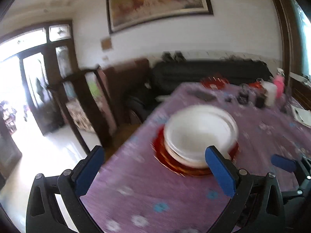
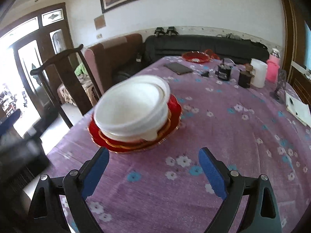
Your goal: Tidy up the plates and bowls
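A stack of white bowls (image 1: 198, 134) (image 2: 132, 106) sits on red plates with gold rims (image 1: 165, 159) (image 2: 175, 108) on the purple flowered tablecloth, near the table's left edge. My left gripper (image 1: 155, 167) is open and empty, just short of the stack, its right finger in front of the bowls' near rim. My right gripper (image 2: 153, 169) is open and empty, a little short of the stack. The right gripper's blue finger shows in the left wrist view (image 1: 283, 163). The left wrist view is motion-blurred.
At the table's far end stand a red dish (image 2: 195, 57), a dark phone (image 2: 177, 68), small dark jars (image 2: 224, 71), a white container (image 2: 258, 72) and a pink one (image 2: 273, 69). A notebook (image 2: 297, 108) lies at the right edge. A dark wooden chair (image 2: 64, 81) stands left of the table.
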Demonstrator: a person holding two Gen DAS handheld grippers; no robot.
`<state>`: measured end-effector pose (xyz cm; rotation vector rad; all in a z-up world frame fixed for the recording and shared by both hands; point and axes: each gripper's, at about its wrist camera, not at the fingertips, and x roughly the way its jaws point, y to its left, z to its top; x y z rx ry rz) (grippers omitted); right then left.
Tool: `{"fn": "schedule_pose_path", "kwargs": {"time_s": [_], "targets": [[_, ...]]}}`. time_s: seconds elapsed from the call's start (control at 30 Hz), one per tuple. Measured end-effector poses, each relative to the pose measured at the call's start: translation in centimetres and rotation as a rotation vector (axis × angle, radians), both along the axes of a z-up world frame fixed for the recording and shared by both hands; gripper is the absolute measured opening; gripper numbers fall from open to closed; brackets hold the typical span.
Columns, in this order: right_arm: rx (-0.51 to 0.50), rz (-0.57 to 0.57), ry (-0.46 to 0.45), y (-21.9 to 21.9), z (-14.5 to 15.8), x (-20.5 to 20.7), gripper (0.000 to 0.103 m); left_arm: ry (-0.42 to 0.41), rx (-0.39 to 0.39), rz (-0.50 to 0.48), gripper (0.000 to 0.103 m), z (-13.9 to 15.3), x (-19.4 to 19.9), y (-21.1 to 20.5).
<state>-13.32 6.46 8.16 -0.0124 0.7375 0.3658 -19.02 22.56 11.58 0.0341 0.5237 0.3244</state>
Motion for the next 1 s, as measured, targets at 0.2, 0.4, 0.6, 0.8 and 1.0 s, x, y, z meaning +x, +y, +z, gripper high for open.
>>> {"fn": "schedule_pose_path", "kwargs": {"time_s": [0.2,0.4,0.6,0.8,1.0], "targets": [[-0.004,-0.007,0.013,-0.5,-0.9,0.1,0.095,0.038,-0.017,0.022,0.103,-0.8,0.3,0.4],[-0.032,0.003,-0.018,-0.2,-0.7,-0.4,0.095,-0.055,-0.147,0.038,0.103,0.1,-1.0,2.4],[-0.048,0.034,-0.054,0.4,-0.1,-0.9,0.095,-0.147,-0.212,0.040,0.103,1.5,-2.7,3.0],[-0.092,0.064,-0.051,1.6,-0.1,-1.0,0.095,-0.120,-0.253,0.011,0.103,1.6,-1.5,3.6],[-0.107,0.090,-0.057,2.4,0.2,-1.1,0.095,-0.046,-0.222,0.035,0.103,1.0,-0.6,3.9]]}}
